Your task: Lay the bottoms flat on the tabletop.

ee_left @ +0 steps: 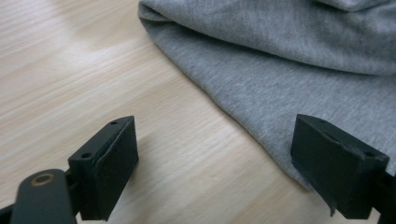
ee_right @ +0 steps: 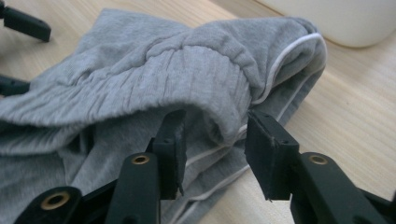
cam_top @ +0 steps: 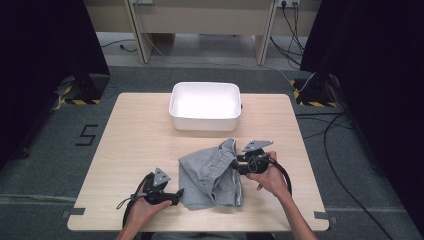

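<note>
A crumpled grey garment with white piping lies on the wooden table, near the front middle. My right gripper is at its right edge, low over the table. In the right gripper view its jaws stand apart, and a bulging fold of the elastic waistband sits loosely between them without being pinched. My left gripper is at the garment's front left corner. The left gripper view shows the wide-open jaws over bare wood, one fingertip at the hem of the grey cloth.
A white rectangular tub stands at the back middle of the table, just beyond the garment, and its wall is close in the right gripper view. Bare wood lies to the left and right. Dark stands and cables are on the floor around the table.
</note>
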`<state>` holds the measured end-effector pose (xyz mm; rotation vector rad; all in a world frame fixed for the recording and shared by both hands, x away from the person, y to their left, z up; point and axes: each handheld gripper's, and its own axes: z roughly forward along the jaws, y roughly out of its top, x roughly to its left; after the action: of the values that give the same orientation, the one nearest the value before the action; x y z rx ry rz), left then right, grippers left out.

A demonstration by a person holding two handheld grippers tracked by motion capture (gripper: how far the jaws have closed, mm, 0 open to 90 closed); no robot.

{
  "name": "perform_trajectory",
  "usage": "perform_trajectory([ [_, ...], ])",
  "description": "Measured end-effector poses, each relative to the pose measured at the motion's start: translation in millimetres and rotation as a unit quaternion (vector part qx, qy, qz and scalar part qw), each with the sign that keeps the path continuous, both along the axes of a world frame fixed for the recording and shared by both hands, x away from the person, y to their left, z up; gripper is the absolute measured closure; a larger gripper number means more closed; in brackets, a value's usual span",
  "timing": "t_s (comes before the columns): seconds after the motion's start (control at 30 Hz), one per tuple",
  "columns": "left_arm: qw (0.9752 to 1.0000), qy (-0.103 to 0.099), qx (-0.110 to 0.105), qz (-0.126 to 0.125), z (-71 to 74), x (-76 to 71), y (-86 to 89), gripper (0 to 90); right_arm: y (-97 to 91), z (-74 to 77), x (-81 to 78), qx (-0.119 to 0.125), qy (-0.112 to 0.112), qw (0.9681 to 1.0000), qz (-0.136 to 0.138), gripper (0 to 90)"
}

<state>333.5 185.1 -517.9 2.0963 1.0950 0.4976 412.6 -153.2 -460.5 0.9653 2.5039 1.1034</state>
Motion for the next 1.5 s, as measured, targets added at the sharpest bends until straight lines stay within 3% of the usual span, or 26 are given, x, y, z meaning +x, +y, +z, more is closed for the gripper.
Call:
perform_trajectory([
  [0.07, 0.9999, -0.011, 0.005, 0.001, 3.6, -0.8, 0.1, 19.8, 2.5, 3.7, -2.9, 0.001, -0.024, 0.9997, 0.001, 57.0],
  [0.13, 0.9997, -0.010, -0.022, 0.001, 8.0, -1.5, 0.1, 21.2, 5.7, 7.3, -3.7, -0.002, -0.042, 0.9990, 0.013, 60.4],
  [0.23, 0.9983, -0.009, -0.055, -0.014, 16.3, -7.5, -5.4, 20.6, 10.3, 8.3, -0.3, -0.010, -0.045, 0.9988, 0.016, 66.0],
  [0.33, 0.9975, -0.020, -0.061, -0.029, 23.2, -13.6, -13.5, 20.5, 14.2, 5.5, 3.9, -0.007, -0.043, 0.9987, 0.025, 79.6],
  [0.53, 0.9956, -0.019, -0.082, -0.041, 27.6, -18.6, -20.5, 20.1, 33.3, 24.5, 11.4, 0.002, -0.055, 0.9979, 0.033, 83.6],
  [0.7, 0.9914, -0.015, -0.121, -0.048, 34.4, -25.7, -21.4, 19.3, 59.1, 50.1, 17.1, 0.008, -0.068, 0.9969, 0.039, 84.9],
  [0.83, 0.9869, -0.002, -0.149, -0.062, 36.7, -28.5, -29.7, 20.8, 70.9, 61.7, 19.8, -0.003, -0.073, 0.9965, 0.039, 85.1],
  [0.93, 0.9849, 0.010, -0.154, -0.078, 34.5, -27.5, -41.9, 24.5, 71.4, 64.1, 22.2, -0.009, -0.077, 0.9964, 0.033, 85.4],
  [1.03, 0.9802, 0.032, -0.171, -0.095, 31.4, -25.7, -58.0, 26.3, 67.3, 63.9, 23.5, -0.007, -0.073, 0.9971, 0.022, 85.5],
  [1.23, 0.9779, 0.049, -0.171, -0.110, 26.2, -22.2, -90.2, 25.7, 57.0, 64.4, 23.9, -0.005, -0.071, 0.9974, 0.012, 85.5],
  [1.33, 0.9799, 0.048, -0.167, -0.098, 23.9, -20.0, -96.6, 25.9, 53.0, 64.6, 23.0, -0.001, -0.071, 0.9974, 0.011, 85.5],
  [1.37, 0.9803, 0.047, -0.166, -0.096, 22.9, -18.4, -97.6, 28.1, 51.9, 63.9, 22.9, 0.002, -0.069, 0.9976, 0.011, 85.5],
  [1.43, 0.9822, 0.035, -0.159, -0.094, 20.0, -14.8, -97.6, 42.3, 50.2, 62.5, 22.3, 0.004, -0.068, 0.9976, 0.012, 85.5],
  [1.47, 0.9819, 0.037, -0.160, -0.094, 18.3, -12.5, -96.7, 48.7, 49.6, 61.8, 21.3, 0.006, -0.067, 0.9977, 0.011, 85.5],
  [1.5, 0.9799, 0.043, -0.168, -0.099, 17.2, -10.2, -94.5, 57.6, 48.3, 61.2, 20.4, 0.005, -0.066, 0.9977, 0.011, 85.5],
])
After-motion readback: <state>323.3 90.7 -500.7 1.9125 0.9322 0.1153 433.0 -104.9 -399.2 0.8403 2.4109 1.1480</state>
